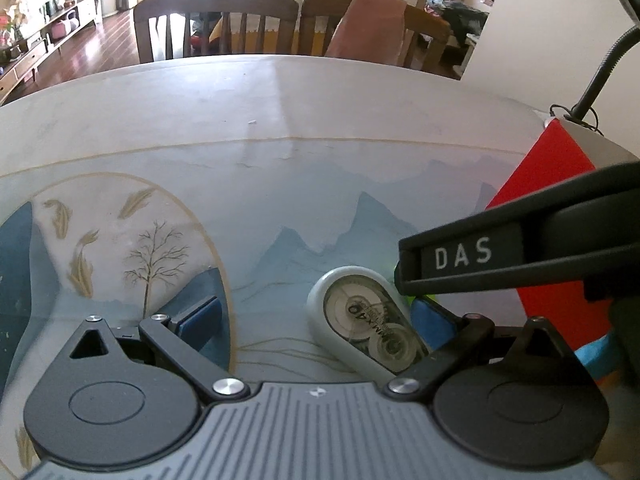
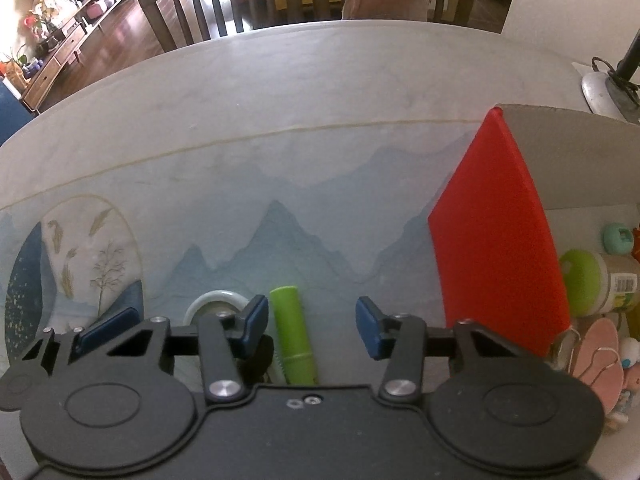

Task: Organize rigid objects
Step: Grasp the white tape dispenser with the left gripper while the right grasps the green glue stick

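**Two loose items ahead of the box**

Your left hand-held gripper [image 1: 316, 316] is spread wide, nothing held. The correction tape [image 1: 362, 320] lies flat on the counter [image 1: 280, 128], inside the span, hard against the right-hand pad at 3 o'clock. Shift right to centre it before closing.

Your right hand-held gripper [image 2: 312, 320] is also wide and empty, the green marker [image 2: 294, 336] lying lengthwise between its pads, nearer the left one. Close across the barrel, not along it.

At 2 o'clock stands the red box [image 2: 496, 232], already holding small things. Its raised wall likely needs clearing. The grippers crowd each other; move one at a time.
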`<control>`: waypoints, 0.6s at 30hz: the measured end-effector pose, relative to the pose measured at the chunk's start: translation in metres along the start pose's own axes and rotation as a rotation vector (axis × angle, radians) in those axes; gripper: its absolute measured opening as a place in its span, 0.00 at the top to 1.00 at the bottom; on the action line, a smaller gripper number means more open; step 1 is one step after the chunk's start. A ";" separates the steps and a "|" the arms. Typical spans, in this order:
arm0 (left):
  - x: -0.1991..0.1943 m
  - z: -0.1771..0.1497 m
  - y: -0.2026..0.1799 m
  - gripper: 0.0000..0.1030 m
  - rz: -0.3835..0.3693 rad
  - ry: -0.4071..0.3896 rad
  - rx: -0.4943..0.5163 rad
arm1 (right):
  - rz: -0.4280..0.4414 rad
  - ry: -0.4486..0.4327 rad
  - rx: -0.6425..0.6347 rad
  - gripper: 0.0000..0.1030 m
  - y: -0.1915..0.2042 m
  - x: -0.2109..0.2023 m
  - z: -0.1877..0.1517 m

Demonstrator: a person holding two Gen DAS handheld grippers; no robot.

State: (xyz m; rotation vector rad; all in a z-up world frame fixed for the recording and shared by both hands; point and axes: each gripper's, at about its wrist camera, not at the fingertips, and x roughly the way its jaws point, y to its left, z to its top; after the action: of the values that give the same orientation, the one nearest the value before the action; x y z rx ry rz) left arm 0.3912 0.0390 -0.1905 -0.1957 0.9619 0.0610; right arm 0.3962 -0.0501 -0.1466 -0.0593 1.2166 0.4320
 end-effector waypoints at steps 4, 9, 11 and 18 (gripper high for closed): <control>0.000 -0.004 -0.004 0.01 0.018 0.005 -0.006 | -0.014 0.006 -0.001 0.60 -0.001 0.004 0.001; -0.001 -0.003 -0.001 0.00 0.030 0.006 -0.007 | -0.026 0.005 -0.012 0.61 -0.003 0.004 0.000; -0.003 -0.005 0.003 0.00 0.042 0.007 -0.002 | -0.028 0.003 -0.016 0.62 -0.003 0.003 -0.001; -0.006 -0.010 0.020 0.00 0.065 0.015 0.015 | -0.029 -0.014 -0.056 0.64 0.000 -0.005 -0.016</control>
State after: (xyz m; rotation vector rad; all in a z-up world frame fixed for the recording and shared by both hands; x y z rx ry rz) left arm 0.3769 0.0571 -0.1938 -0.1512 0.9833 0.1121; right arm 0.3807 -0.0560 -0.1481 -0.1212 1.1887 0.4403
